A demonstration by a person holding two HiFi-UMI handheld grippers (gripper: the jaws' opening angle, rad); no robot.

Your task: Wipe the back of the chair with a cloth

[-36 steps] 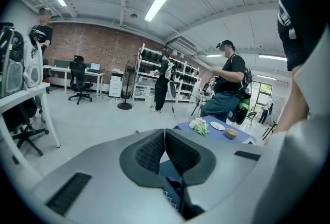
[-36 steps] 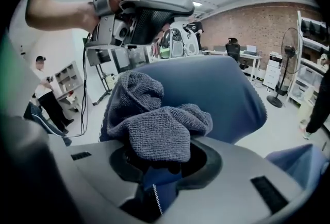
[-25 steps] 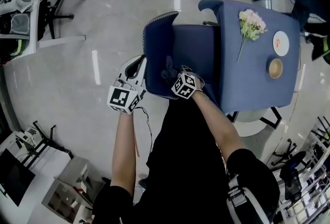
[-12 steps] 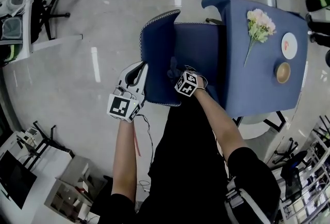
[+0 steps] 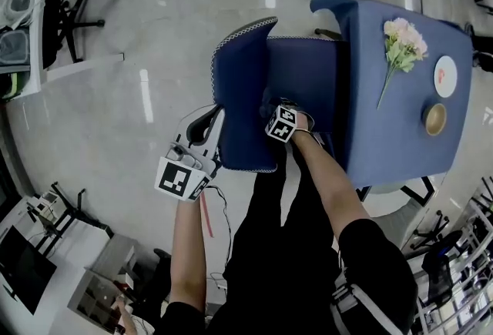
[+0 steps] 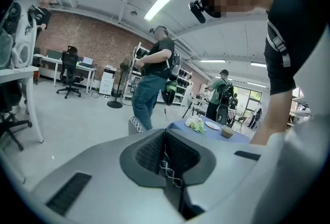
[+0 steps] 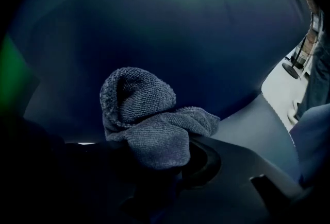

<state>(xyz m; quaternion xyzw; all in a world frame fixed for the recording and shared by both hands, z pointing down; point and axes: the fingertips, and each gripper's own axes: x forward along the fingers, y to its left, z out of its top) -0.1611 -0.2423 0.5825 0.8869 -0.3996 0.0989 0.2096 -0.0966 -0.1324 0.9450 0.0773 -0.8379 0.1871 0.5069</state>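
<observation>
The left hand-held gripper [image 5: 208, 119] clamps the stitched back edge of the blue chair [image 5: 239, 72], apparently steadying it. The right hand-held gripper [image 5: 269, 105] pinches a grey cloth [image 7: 147, 120], facing the upholstery just ahead.

Flowers [image 5: 404, 41], plate [image 5: 444, 76], bowl [image 5: 435, 118], blue-clothed table [image 5: 385, 133]

Head view looks steeply down from overhead on chair [image 5: 296, 79] and table [image 5: 385, 133]; left gripper view faces level across the room, sharing that table far off; right gripper view sits close against the chair's back, cloth [image 7: 144, 125] in foreground.
</observation>
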